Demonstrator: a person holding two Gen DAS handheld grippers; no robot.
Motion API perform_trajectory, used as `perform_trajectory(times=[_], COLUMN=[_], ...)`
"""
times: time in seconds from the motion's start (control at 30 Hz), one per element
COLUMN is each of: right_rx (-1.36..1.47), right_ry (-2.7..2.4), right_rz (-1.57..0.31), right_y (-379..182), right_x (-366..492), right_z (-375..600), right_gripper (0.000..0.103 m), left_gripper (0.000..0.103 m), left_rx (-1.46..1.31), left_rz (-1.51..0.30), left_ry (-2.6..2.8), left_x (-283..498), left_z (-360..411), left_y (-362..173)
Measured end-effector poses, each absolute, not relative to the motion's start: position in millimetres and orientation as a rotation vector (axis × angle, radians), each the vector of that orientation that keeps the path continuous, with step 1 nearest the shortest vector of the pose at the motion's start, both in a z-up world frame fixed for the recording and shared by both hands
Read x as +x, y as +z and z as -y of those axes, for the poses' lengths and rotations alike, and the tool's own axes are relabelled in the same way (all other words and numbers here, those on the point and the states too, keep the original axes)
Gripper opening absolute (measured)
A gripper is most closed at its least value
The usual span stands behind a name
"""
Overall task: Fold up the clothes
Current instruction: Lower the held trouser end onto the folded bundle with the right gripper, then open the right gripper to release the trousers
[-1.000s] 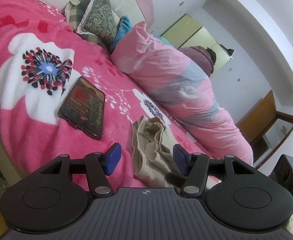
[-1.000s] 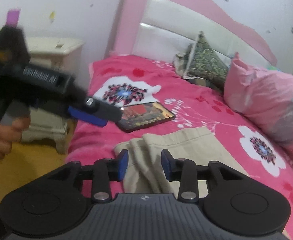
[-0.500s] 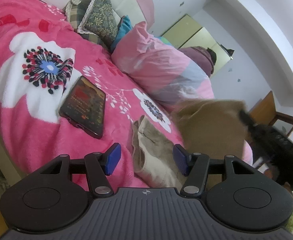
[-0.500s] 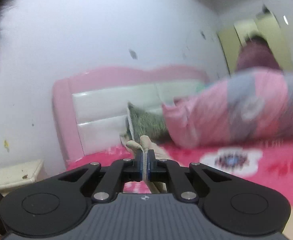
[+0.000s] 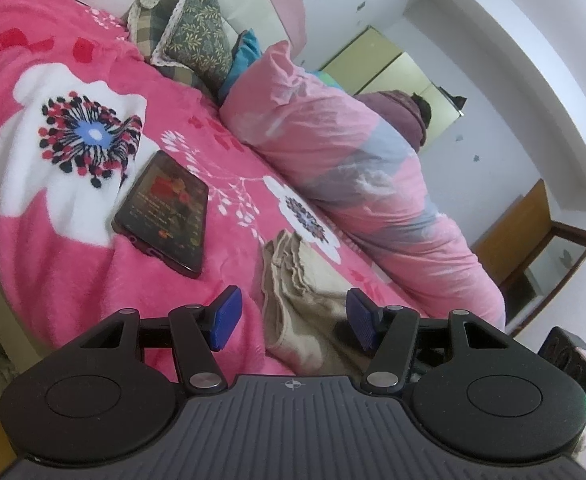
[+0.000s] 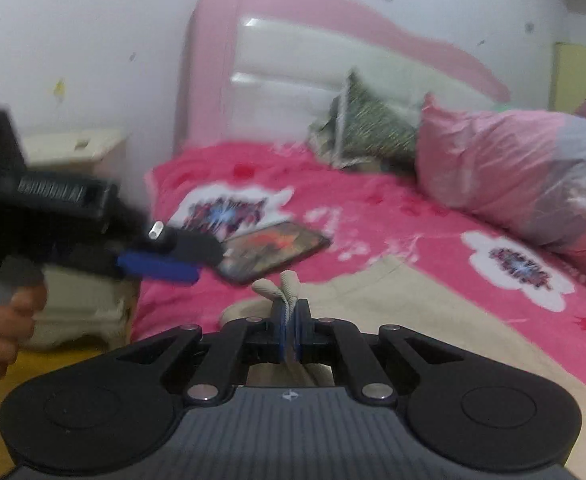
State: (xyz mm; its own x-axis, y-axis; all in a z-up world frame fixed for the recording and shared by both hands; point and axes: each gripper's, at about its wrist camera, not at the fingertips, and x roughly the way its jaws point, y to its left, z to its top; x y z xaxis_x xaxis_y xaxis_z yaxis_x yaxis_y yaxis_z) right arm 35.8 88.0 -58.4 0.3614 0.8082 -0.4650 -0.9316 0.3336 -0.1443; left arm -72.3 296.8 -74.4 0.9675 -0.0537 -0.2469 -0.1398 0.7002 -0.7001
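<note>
A beige garment (image 6: 433, 312) lies spread on the pink flowered bedspread (image 6: 373, 204). My right gripper (image 6: 291, 326) is shut on a bunched fold of its near edge, which sticks up between the blue pads. In the left wrist view the same beige garment (image 5: 297, 280) lies crumpled on the bedspread (image 5: 53, 240), its ruffled edge between and beyond the fingers. My left gripper (image 5: 291, 318) stands open over it, pads apart and not pressing the cloth. From the right wrist view the left gripper (image 6: 157, 266) shows at the left, held by a hand (image 6: 1, 328).
A phone (image 5: 163, 220) with a lit screen lies on the bedspread left of the garment. A rolled pink and grey quilt (image 5: 353, 184) runs along the far side. Patterned pillows (image 5: 197, 36) lean at the headboard. A cream nightstand (image 6: 77, 152) stands beside the bed.
My right gripper closed on the garment's edge, lifted it in a swing, then came back down low over the bed with the fold still pinched. The left gripper stayed put and open.
</note>
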Motion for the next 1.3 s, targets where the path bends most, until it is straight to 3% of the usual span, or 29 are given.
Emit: perform_trajectory(times=[0.07, 0.1, 0.13, 0.2, 0.47, 0.53, 0.6, 0.83, 1.0, 1.17, 1.3], right_rx=[-0.46, -0.474, -0.457, -0.4, -0.094, -0.038, -0.002, -0.007, 0.06, 0.091, -0.054], right_ry=[1.161, 1.151, 1.154, 1.167, 0.966, 0.859, 0.747, 0.377, 0.22, 0.281, 0.234], right_rz=[-0.331, -0.321, -0.319, -0.299, -0.437, -0.505, -0.544, -0.445, -0.397, -0.481, -0.63], right_y=[-59.2, -58.2, -55.3, -47.1, -32.1, -37.7, -41.2, -16.2, 1.0, -30.8, -77.9], right_x=[29.0, 24.8, 23.8, 21.5, 33.1, 38.3, 41.1, 46.4, 61.3, 68.1, 73.7], right_z=[-89.8, -89.8, -88.1, -80.3, 10.6, 38.5, 65.4, 152.8, 208.5, 220.4, 214.0], right_gripper=[0.007, 0.014, 0.03, 0.039, 0.037, 0.023, 0.02, 0.016, 0.014, 0.014, 0.013], left_gripper=[0.058, 0.058, 0.058, 0.058, 0.058, 0.058, 0.058, 0.056, 0.055, 0.055, 0.055], left_rx=[-0.8, -0.799, -0.798, -0.798, -0.722, -0.68, -0.638, -0.46, -0.431, -0.449, -0.435], left_rz=[-0.253, -0.252, -0.248, -0.236, -0.21, -0.216, -0.225, -0.414, -0.436, -0.434, -0.429], left_ry=[0.046, 0.044, 0.042, 0.035, -0.036, -0.071, -0.107, -0.009, 0.052, 0.077, 0.092], left_x=[-71.9, -71.2, -70.1, -67.5, -36.0, -23.3, -9.9, 29.2, 25.4, 22.9, 23.4], left_z=[-296.5, -296.4, -296.4, -296.6, -278.5, -265.0, -250.3, -214.9, -217.5, -221.4, -218.1], left_y=[-73.6, -73.0, -72.0, -69.5, -46.0, -40.0, -35.7, -54.6, -61.5, -63.3, -65.1])
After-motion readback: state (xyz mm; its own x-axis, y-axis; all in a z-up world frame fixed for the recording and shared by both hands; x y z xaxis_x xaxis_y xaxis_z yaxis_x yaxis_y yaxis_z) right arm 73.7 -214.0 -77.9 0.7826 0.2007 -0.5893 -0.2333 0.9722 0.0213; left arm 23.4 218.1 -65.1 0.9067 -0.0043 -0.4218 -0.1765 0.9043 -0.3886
